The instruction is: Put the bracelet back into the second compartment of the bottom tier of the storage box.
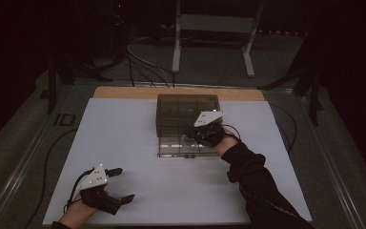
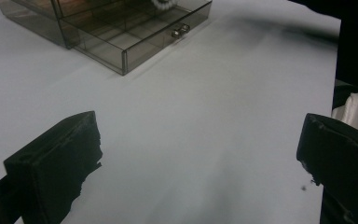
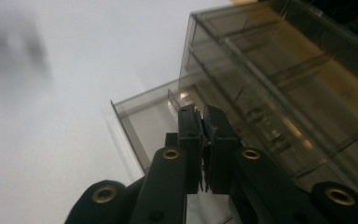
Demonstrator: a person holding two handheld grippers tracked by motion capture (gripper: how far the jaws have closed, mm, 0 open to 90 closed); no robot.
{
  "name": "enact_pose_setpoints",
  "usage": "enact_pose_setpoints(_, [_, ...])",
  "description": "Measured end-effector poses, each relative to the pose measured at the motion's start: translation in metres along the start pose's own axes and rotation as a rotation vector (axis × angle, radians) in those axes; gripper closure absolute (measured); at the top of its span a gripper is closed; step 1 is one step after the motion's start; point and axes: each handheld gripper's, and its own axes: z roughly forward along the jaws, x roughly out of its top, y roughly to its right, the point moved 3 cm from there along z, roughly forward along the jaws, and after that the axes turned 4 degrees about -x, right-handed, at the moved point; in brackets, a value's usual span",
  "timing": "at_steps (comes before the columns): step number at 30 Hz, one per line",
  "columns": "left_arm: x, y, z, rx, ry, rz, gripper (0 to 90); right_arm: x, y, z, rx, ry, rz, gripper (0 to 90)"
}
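The drawer [image 1: 187,145] of the see-through box [image 1: 187,112] is already pulled out, and the right claw [image 3: 204,122], shut and empty, hangs over it, while the left claw [image 1: 124,183] waits wide open at seven o'clock.

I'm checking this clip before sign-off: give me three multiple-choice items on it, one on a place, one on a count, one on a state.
1. Where are the right tongs?
A. Over the pulled-out drawer of the smoky clear box
B. At the near left corner of the white mat
C. Off the table

2. How many small round knobs sit on the drawer's front?
A. None
B. Two
C. Five

3. How do the left tongs stand?
A. Shut on a cloth
B. Shut on the drawer
C. Open over the bare white mat

Answers:
1 A, the high view has them above the drawer.
2 B, the left gripper view shows a pair side by side.
3 C, their jaws stand far apart with nothing between them.
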Motion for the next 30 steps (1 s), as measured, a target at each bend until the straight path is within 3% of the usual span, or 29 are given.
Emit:
enact_pose_setpoints(13, [0.0, 0.0, 0.0, -0.003, -0.001, 0.001, 0.0, -0.021, -0.001, 0.029, -0.009, -0.061, 0.02, 87.7])
enact_pose_setpoints(30, [0.0, 0.0, 0.0, -0.005, 0.0, -0.002, 0.0, -0.038, 0.006, 0.039, -0.012, -0.09, 0.083, 87.2])
